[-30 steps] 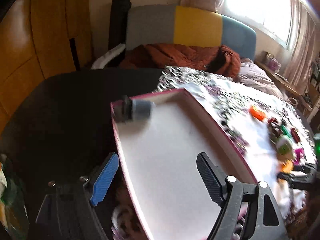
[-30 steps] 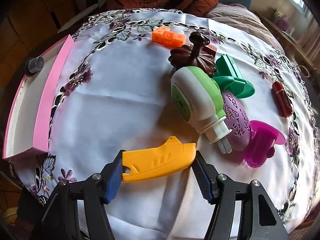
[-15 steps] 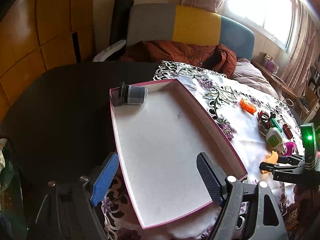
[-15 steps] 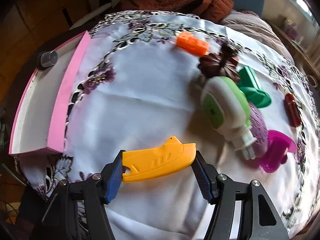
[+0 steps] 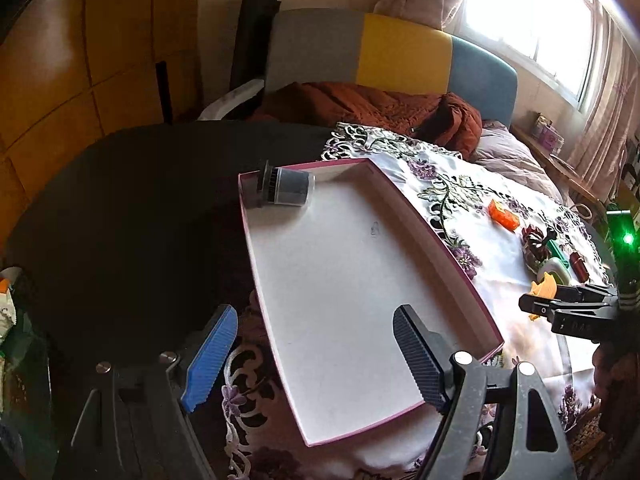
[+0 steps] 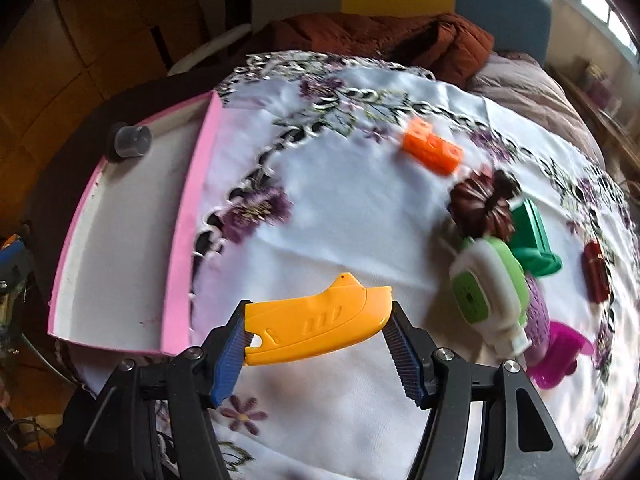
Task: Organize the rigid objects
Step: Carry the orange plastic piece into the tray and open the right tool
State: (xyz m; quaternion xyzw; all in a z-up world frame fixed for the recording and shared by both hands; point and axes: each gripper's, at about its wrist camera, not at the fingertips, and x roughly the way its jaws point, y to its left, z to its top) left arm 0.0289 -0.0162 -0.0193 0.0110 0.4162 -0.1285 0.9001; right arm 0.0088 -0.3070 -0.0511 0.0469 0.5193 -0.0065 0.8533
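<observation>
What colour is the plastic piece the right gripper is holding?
Yellow-orange plastic piece, clamped in the right gripper; clearest in the right wrist view.

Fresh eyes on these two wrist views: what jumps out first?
The yellow plastic piece clamped lengthwise in the right gripper, held above the white embroidered cloth. To its right sits a bright clutter of toys: an orange block, a green and white bottle and a magenta cup. The left gripper hangs open over the pink-rimmed tray, which holds only a grey cap in its far corner.
</observation>
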